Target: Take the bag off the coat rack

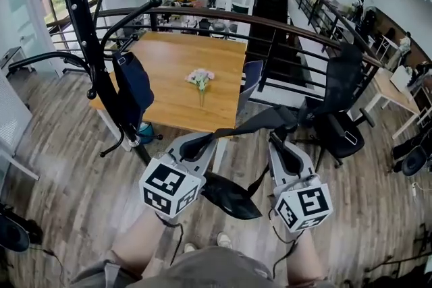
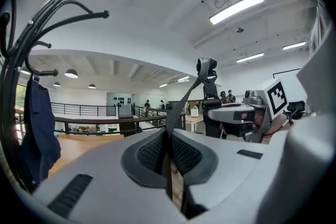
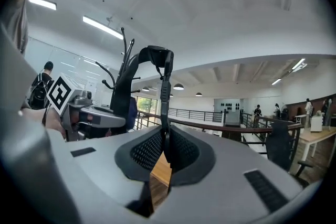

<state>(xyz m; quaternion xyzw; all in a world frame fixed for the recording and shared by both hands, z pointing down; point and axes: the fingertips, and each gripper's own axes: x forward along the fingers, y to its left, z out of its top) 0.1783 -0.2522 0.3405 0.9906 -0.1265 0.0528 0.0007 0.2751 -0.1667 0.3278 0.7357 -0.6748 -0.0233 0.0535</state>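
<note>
A black bag (image 1: 229, 195) hangs low between my two grippers, off the coat rack (image 1: 88, 44) that stands at the left. Its strap (image 1: 253, 121) runs across from one gripper to the other. My left gripper (image 1: 202, 139) is shut on the strap (image 2: 181, 105), which rises from between the pads. My right gripper (image 1: 280, 138) is shut on the strap (image 3: 167, 92) as well, with a loop standing above the jaws. A navy bag (image 1: 133, 88) still hangs on the rack and shows at the left of the left gripper view (image 2: 39, 128).
A wooden table (image 1: 169, 57) with a vase of flowers (image 1: 200, 81) stands ahead. A dark railing (image 1: 304, 30) curves behind it, and an office chair (image 1: 341, 111) is at the right. The rack's hooks (image 2: 16, 60) reach overhead at left.
</note>
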